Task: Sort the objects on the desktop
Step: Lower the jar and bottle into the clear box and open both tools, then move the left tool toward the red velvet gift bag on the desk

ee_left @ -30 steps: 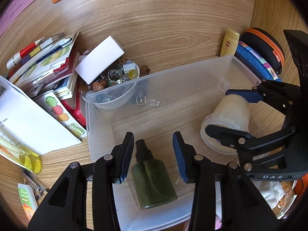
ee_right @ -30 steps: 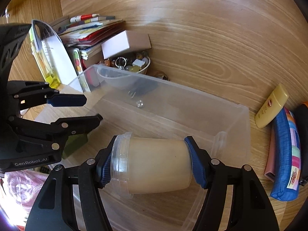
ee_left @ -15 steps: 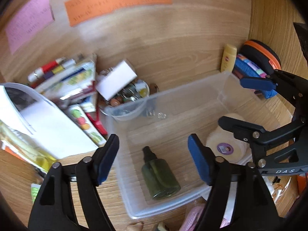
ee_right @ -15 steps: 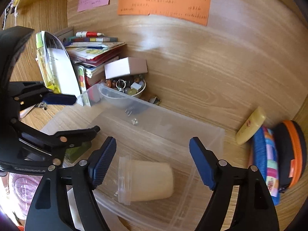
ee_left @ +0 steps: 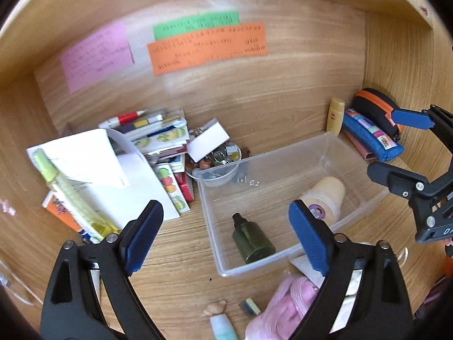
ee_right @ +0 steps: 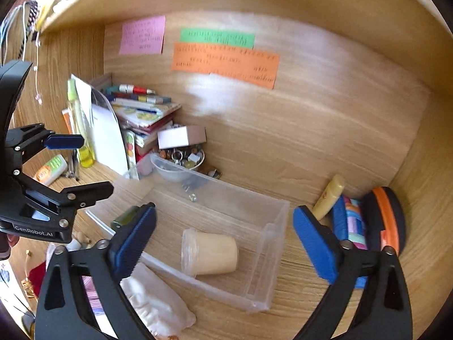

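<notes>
Bare table [ee_right: 311,153] lies open behind the clear bin [ee_right: 271,226]; a book stack [ee_right: 141,116] and trinket bowl [ee_right: 181,158] crowd its left; pouches [ee_right: 351,221] block its right; cloth [ee_right: 153,297] lies just before it.

Green bottle [ee_left: 253,240], cream cup [ee_right: 211,252], lying in bin [ee_left: 286,155]

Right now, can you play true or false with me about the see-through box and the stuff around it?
1. The green bottle lies inside the clear box. True.
2. The cream cup stands upright in the box. False: it lies on its side.
3. The right tool squeezes the cup. False: its jaws are opening, and the cup lies free below them.
4. The yellow tube sits outside the box, beside the blue pouch. True.
5. The left tool grips the green bottle. False: its jaws are opening, with the bottle lying loose in the box.
</notes>
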Demonstrator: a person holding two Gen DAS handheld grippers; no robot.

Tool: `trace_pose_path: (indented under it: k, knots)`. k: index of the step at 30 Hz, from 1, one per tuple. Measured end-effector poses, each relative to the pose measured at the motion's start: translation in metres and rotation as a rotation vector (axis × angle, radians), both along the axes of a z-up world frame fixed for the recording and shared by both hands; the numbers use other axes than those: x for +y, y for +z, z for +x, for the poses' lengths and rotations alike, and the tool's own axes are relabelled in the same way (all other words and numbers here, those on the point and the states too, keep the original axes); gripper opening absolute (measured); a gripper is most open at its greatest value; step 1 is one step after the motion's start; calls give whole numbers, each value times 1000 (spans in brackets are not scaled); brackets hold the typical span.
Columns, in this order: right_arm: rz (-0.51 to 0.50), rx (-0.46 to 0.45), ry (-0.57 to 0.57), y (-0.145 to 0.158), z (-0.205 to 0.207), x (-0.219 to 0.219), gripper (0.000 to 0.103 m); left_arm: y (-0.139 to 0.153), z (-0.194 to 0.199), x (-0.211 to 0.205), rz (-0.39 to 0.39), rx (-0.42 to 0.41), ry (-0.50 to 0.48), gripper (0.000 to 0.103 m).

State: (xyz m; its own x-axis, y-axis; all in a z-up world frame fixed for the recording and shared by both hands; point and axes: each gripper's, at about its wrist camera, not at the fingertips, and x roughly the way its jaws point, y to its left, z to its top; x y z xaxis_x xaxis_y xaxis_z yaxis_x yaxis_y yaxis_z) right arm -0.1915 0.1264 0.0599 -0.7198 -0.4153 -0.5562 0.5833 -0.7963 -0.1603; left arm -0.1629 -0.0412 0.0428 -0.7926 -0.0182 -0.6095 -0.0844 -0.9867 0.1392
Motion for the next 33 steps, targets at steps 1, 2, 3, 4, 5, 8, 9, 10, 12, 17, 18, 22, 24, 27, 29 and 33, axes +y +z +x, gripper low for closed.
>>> trace_pose_path:
  k: [1,2,3,4,5,8,9,10,12,17,18,22,24,27,29,33]
  knots:
    - [-3,9,-1,2,5,2,98,3,5,-1,0,10,2,93]
    - [-5,15,-1,4,9,4,98,5,9,-1,-2,18,6,94]
    - [-8,24,-2,6,15,7,98,7,14,-1,-3,29,11,94]
    - [-10,30,-3,7,19,9,98,9,20,-2,-4,39,15,94]
    - [-12,35,-5,8,23,11,99,11,26,-2,-2,48,21,94]
    - [-18,50,-9,11,37,20,99,14,43,-6,6,73,31,96]
    - [-19,54,-12,11,41,23,99,15,49,-7,6,80,35,97]
    - [-18,58,-18,10,46,27,99,15,57,-9,5,89,40,97]
    - [-15,67,-30,8,54,35,99,14,68,-12,7,100,49,98]
    - [-26,64,-49,1,70,57,100,7,92,-19,17,112,75,100]
    - [-30,63,-57,-1,74,61,102,4,96,-21,18,109,82,100]
    - [-35,55,-75,-9,87,74,103,-14,111,-26,32,78,96,100]
    - [-35,47,-84,-15,93,80,103,-25,116,-26,34,60,103,100]
    - [-38,22,-101,-26,98,89,103,-44,123,-28,30,23,127,100]
    - [-39,3,-113,-33,99,94,103,-56,127,-30,37,-2,142,100]
    - [-11,-56,-148,-58,98,102,103,-78,133,-35,68,-54,167,100]
